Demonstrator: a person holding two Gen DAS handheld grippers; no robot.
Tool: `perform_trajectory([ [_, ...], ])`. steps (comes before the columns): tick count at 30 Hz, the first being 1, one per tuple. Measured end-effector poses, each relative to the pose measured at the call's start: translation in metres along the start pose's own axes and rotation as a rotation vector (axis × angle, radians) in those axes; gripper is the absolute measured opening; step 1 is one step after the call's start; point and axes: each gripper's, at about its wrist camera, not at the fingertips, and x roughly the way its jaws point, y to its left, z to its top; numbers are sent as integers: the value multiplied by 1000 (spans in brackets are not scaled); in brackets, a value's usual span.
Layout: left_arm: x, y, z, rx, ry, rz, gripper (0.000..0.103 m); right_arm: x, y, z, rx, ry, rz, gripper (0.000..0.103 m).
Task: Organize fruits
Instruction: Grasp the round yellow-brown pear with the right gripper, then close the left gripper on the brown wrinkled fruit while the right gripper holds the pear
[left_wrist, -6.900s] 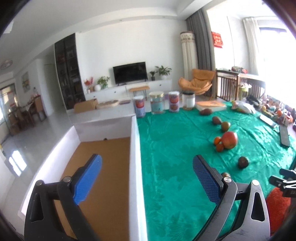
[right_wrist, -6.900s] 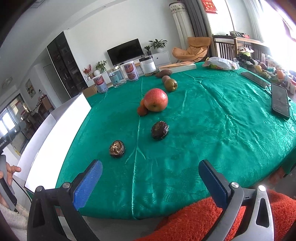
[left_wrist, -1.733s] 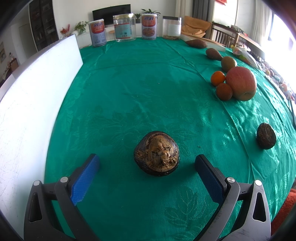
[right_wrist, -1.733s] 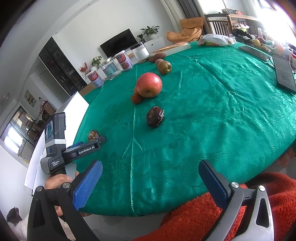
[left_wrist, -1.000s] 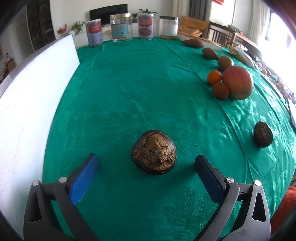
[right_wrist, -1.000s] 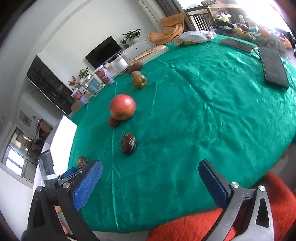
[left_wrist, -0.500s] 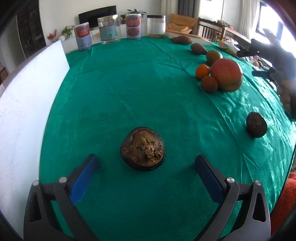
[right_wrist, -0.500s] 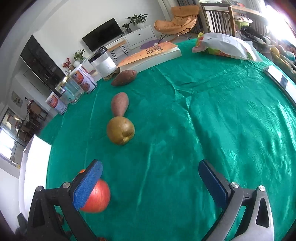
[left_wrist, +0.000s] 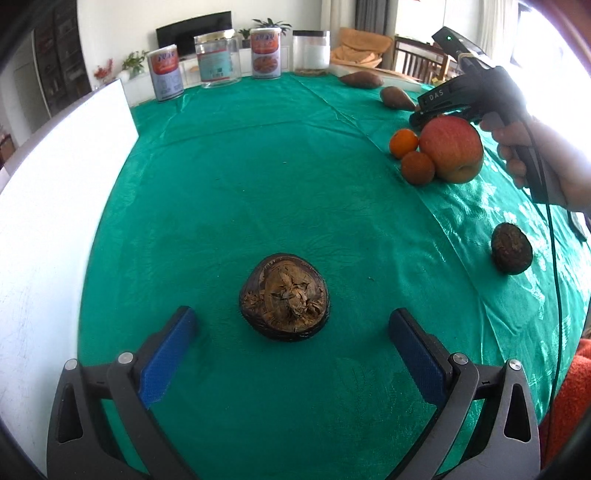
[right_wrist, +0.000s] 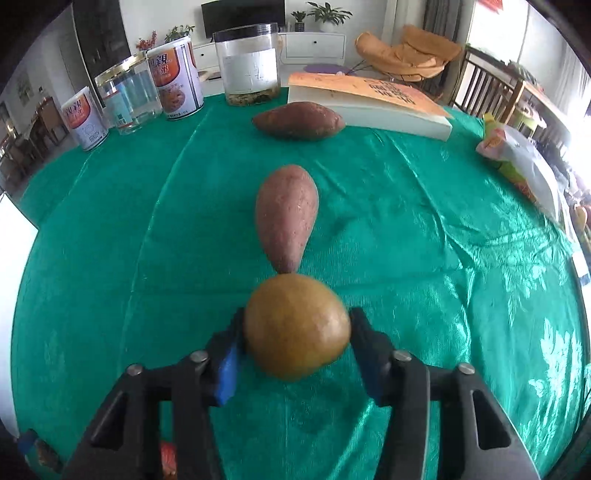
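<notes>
**Caller:** Over on the green tablecloth, the left gripper hangs with its blue pads spread wide, and a dark, flaky-topped round fruit sits on the cloth between them, touched by neither pad.

**Partner:** And the right gripper? Its own camera shows the jaws closing on a yellow-brown round fruit, with both pads against the fruit's sides.

**Caller:** Clamped on it, I'd say. Just beyond that fruit lies a sweet potato, narrow end pointing at it; I cannot tell whether the two touch. A second sweet potato lies crosswise farther back, near a thick book.

**Partner:** From the left camera, the person's hand grips the right tool's handle at the right edge, behind a big red apple.

**Caller:** Two small oranges sit tight against that apple's left side, one behind the other. Nearer the table edge there's another dark wrinkled fruit, alone, well apart from the apple group.

**Partner:** Back row: two labelled tins, a clear jar between them, and a black-lidded jar to the right, all upright along the far rim.

**Caller:** A white box wall runs down the left side of the cloth.
</notes>
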Motion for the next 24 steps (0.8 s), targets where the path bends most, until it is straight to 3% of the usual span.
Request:
perform_trajectory([
  [6,0,0,0,0,0,0,102,-42,-38,-40,126,-52,127,48],
  [13,0,0,0,0,0,0,102,-75,-59,-131,150,-79,142,48],
  [15,0,0,0,0,0,1,103,-83,-59,-149,129,-121,152,49],
  [24,-2,4,1,-8,11,-35,102,-91,-66,-161,113,-106,231,49],
])
